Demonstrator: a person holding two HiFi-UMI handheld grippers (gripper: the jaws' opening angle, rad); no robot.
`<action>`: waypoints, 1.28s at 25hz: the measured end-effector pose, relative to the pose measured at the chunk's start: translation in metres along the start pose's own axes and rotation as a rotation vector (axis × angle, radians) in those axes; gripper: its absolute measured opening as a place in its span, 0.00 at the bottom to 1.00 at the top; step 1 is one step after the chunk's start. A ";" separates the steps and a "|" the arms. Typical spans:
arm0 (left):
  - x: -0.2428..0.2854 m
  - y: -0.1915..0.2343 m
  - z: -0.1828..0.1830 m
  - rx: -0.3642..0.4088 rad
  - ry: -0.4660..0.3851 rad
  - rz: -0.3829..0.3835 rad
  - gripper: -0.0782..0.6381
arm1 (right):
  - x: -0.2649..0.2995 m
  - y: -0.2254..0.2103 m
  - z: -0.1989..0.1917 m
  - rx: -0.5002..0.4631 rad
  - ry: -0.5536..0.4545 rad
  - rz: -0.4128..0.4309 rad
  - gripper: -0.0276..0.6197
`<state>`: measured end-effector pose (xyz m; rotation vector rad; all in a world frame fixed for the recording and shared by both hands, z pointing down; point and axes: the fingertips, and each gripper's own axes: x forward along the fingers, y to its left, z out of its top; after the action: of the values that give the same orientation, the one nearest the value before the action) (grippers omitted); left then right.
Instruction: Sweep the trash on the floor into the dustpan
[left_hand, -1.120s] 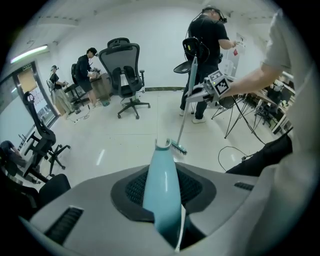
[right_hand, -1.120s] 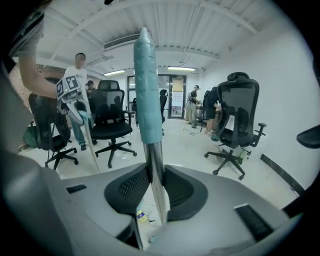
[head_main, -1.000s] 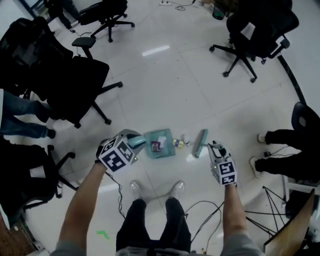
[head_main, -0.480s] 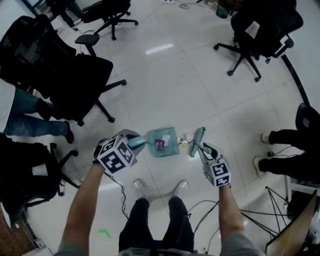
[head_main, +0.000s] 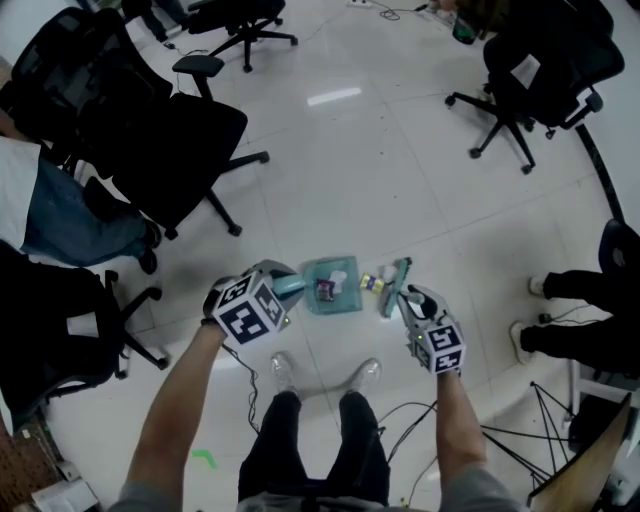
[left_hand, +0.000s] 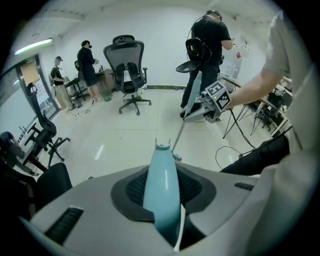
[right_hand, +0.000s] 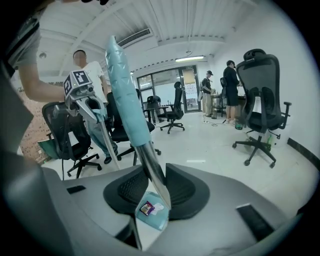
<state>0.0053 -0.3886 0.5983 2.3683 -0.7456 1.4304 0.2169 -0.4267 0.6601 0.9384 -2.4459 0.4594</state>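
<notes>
You've got the dustpan (head_main: 346, 301) flat on the floor (head_main: 380, 180) just ahead of your feet, open side toward the broom (head_main: 399, 286), so whatever gets pushed across lands inside. A purple wrapper (head_main: 325, 291) is already in it, and one small scrap (head_main: 371, 284) sits between pan and bristles. Your left gripper (head_main: 280, 288) points steeply down, fingers clamped on the pan's handle. Your right gripper (head_main: 408, 300) is angled shallower, fingers gripping the broom's shaft.

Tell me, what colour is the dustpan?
The dustpan is pale teal, clearest in the head view.
</notes>
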 end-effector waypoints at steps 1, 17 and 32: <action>-0.001 0.000 -0.001 0.002 0.000 0.000 0.26 | 0.002 0.004 0.001 0.022 -0.016 0.008 0.21; -0.007 -0.017 -0.006 -0.014 -0.003 -0.018 0.26 | 0.000 0.073 0.052 0.146 -0.143 0.203 0.21; -0.007 -0.016 -0.023 -0.044 0.021 -0.009 0.26 | -0.041 0.016 0.086 0.088 -0.233 0.075 0.19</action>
<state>-0.0050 -0.3626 0.6036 2.3168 -0.7522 1.4183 0.2056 -0.4337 0.5641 0.9880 -2.6980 0.5131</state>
